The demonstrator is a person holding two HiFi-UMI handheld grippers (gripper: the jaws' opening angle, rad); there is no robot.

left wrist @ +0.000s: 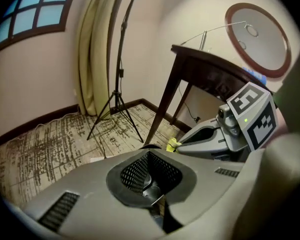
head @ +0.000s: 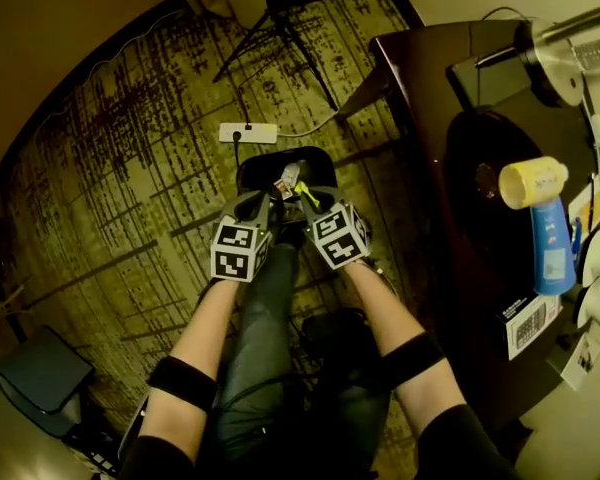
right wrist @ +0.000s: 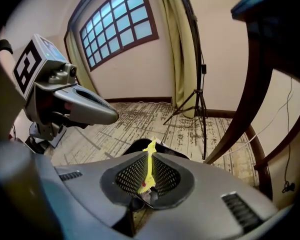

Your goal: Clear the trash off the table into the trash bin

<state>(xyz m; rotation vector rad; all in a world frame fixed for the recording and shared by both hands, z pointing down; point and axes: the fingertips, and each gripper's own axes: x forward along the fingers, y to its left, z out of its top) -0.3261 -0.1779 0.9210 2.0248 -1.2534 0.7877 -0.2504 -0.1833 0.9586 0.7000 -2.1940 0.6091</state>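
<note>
Your left gripper (head: pixel 267 206) points down at the left side of the black trash bin (head: pixel 315 158). Its jaws are pressed together, and its own view shows no trash that I can make out between the pads. A pale scrap (head: pixel 287 179) sits over the bin's mouth just beside that tip. I cannot tell whether it is pinched or already lying inside.

The bin stands on the patterned carpet (head: pixel 130 188) close to the table, so the carry from tabletop to bin is short. You have both grippers angled down at its opening, which looks right for a drop that lands inside and not on the rim.

Your right gripper (head: pixel 305 198) is pinching a yellow wrapper (right wrist: pixel 148 169). The thin strip stands on edge between the pads, with its upper end poking out past the tips, directly above the bin's dark mouth. Held this lightly and this near the opening, it should fall free once you spread the jaws.

Further right, the dark wooden table (head: pixel 420 98) holds a blue bottle with a yellow cap (head: pixel 550 238) and other small things. I cannot tell from here which of them count as trash.
</note>
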